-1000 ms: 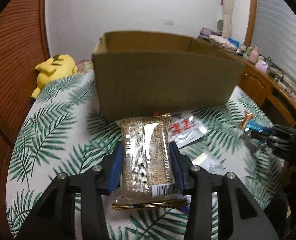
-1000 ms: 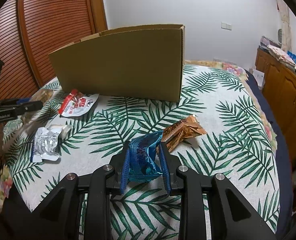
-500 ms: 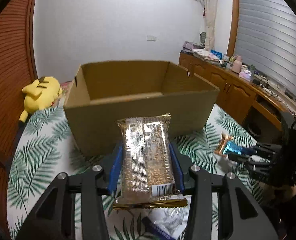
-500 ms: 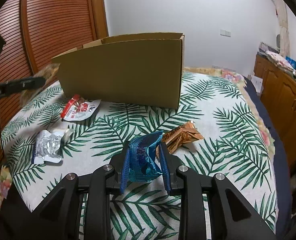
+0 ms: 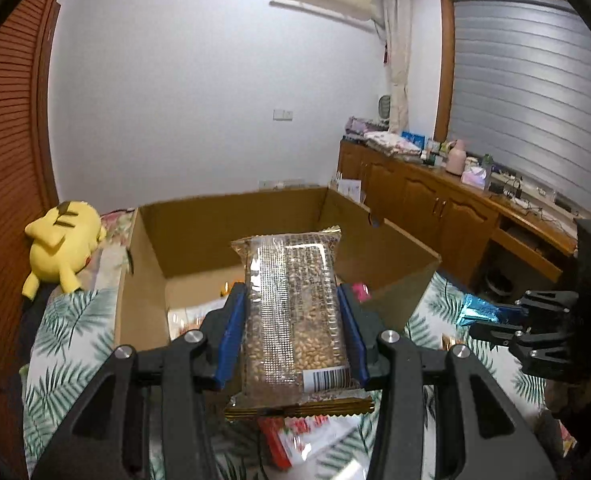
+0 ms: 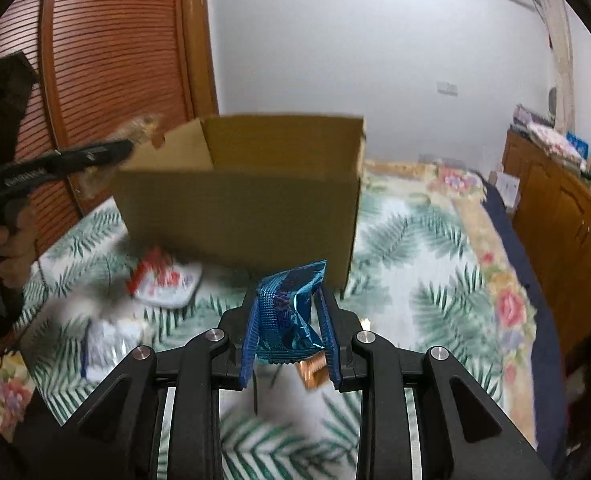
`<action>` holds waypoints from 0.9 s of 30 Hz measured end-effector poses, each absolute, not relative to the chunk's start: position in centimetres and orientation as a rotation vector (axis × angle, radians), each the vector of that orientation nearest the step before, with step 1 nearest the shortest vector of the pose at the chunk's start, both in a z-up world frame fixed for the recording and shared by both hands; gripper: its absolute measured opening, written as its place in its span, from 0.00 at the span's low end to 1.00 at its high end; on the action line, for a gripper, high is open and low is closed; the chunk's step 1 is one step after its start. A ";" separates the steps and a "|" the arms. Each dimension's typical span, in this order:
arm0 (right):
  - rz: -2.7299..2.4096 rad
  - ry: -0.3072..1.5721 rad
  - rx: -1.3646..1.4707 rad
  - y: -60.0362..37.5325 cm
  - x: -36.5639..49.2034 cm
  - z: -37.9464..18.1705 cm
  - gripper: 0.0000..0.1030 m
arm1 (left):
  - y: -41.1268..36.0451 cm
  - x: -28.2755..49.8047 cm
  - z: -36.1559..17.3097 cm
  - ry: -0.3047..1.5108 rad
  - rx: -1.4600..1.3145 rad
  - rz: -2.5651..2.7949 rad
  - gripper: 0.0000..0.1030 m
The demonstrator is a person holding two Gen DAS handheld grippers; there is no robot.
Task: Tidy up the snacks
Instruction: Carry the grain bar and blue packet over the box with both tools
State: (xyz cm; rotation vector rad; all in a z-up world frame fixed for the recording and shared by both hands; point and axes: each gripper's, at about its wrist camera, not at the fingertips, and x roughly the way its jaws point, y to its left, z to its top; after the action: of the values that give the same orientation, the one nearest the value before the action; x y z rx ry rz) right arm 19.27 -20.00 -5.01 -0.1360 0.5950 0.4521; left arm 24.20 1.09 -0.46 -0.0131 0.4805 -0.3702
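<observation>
My left gripper [image 5: 293, 312] is shut on a clear pack of seed brittle [image 5: 293, 308], held above the near wall of an open cardboard box [image 5: 143, 280]. A few snack packs lie inside the box. My right gripper [image 6: 291, 320] is shut on a crumpled blue foil packet [image 6: 289, 312], lifted over the bed in front of the box [image 6: 239, 200]. The right gripper [image 5: 491, 316] with its blue packet [image 5: 477, 314] also shows at the right of the left wrist view. In the right wrist view the left gripper [image 6: 131, 146] appears at the left, by the box's corner.
The bed has a palm-leaf cover [image 6: 427, 280]. On it lie a red-and-white pouch [image 6: 163, 280], a silver pouch [image 6: 107, 340] and a copper wrapper [image 6: 315, 368]. A yellow plush toy [image 5: 61, 248] lies left of the box. Wooden cabinets [image 5: 435, 208] stand at the right.
Both grippers have risen with their packs. The left one now looks down over the box wall into its inside. The copper wrapper stayed on the bed below the right gripper.
</observation>
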 end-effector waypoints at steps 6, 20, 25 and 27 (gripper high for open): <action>0.468 0.517 -0.181 -18.0 21.7 -1.4 0.26 | 2.1 27.2 0.5 0.432 -0.024 -0.372 0.43; 0.545 0.493 -0.177 -14.0 27.6 -0.4 0.26 | 3.7 30.4 -1.5 0.454 -0.047 -0.345 0.43; 0.557 0.516 -0.194 -12.4 29.0 -1.3 0.26 | 3.7 30.9 -2.1 0.473 -0.050 -0.338 0.43; 0.558 0.526 -0.197 -12.0 29.4 -1.7 0.26 | 3.7 31.1 -2.5 0.481 -0.051 -0.333 0.44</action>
State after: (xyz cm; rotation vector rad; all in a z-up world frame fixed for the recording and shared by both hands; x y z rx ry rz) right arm 29.42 -11.96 -1.67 -0.1971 0.5259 0.5582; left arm 31.10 3.65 -2.45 -0.0514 0.4806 -0.3333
